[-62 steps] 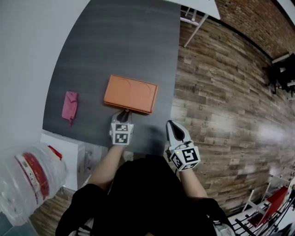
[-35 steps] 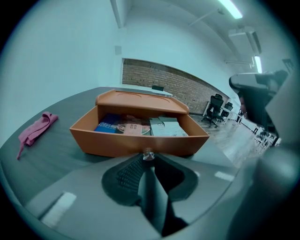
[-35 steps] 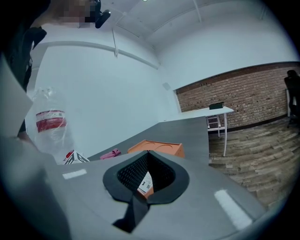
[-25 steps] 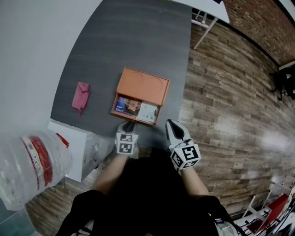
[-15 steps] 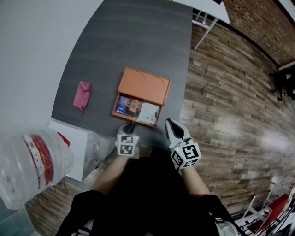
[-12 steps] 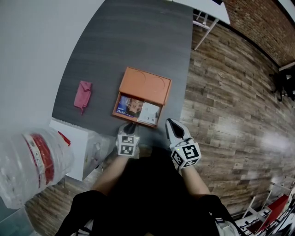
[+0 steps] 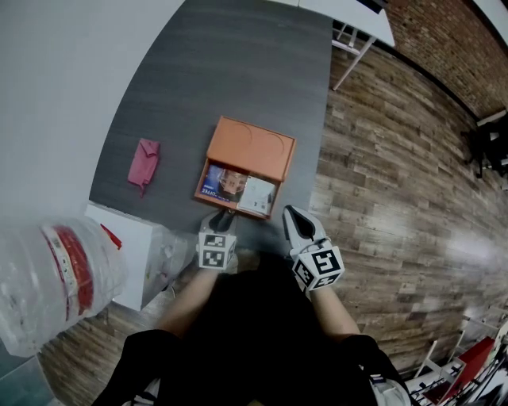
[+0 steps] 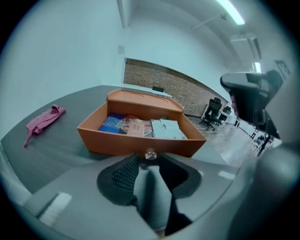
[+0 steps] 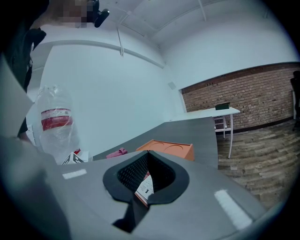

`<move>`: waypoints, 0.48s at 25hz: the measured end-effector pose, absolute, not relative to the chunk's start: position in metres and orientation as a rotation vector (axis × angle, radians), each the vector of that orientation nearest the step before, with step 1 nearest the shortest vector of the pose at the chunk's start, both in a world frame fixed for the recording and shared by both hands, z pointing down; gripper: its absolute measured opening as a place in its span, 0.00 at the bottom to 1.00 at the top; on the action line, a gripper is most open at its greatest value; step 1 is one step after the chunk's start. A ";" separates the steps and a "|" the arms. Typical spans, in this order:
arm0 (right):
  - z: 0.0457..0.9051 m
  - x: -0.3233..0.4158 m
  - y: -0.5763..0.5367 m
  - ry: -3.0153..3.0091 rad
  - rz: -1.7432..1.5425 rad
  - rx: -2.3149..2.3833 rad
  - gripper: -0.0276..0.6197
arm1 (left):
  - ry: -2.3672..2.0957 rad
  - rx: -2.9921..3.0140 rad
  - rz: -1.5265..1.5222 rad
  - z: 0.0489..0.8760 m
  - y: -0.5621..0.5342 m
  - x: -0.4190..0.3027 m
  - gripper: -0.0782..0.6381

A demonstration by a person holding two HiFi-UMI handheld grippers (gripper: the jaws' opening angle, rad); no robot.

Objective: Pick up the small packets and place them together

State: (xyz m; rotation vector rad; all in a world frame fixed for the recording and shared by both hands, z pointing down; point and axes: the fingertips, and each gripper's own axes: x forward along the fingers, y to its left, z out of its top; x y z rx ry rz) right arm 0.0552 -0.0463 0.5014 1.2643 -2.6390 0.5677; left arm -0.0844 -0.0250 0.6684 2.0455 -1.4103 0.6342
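Note:
An orange drawer box [image 7: 250, 147] sits on the dark grey table [image 7: 238, 63]. Its drawer [image 8: 140, 140] stands pulled out toward me. Small packets lie inside: a blue one [image 8: 110, 123], a pinkish one [image 8: 136, 126] and a white one [image 8: 168, 129]. My left gripper [image 8: 147, 164] is right at the drawer's round knob [image 8: 150, 154]. Its jaws have just been opening and now stand apart, the knob at their tips and not pressed. My right gripper [image 7: 292, 216] hovers at the table's near edge right of the drawer, its tips together and nothing held.
A pink cloth [image 7: 144, 162] lies on the table left of the box. A large clear plastic bottle with a red label [image 7: 55, 277] and a white box [image 7: 131, 254] stand at my left. Wood floor [image 7: 397, 198] lies to the right, a white table [image 7: 349, 12] beyond.
The drawer, shut in the oldest frame, now stands pulled out with the packets showing. Over the last second the hands have barely shifted.

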 end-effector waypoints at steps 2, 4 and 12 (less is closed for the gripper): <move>0.499 0.055 -0.050 -2.644 0.558 1.263 0.05 | -1.415 2.055 0.602 0.656 -0.024 -0.089 0.30; 0.495 0.054 -0.054 -2.652 0.544 1.265 0.05 | -1.420 2.062 0.570 0.644 -0.023 -0.094 0.30; 0.484 0.047 -0.066 -2.687 0.514 1.277 0.05 | -1.485 2.142 0.464 0.598 -0.043 -0.107 0.29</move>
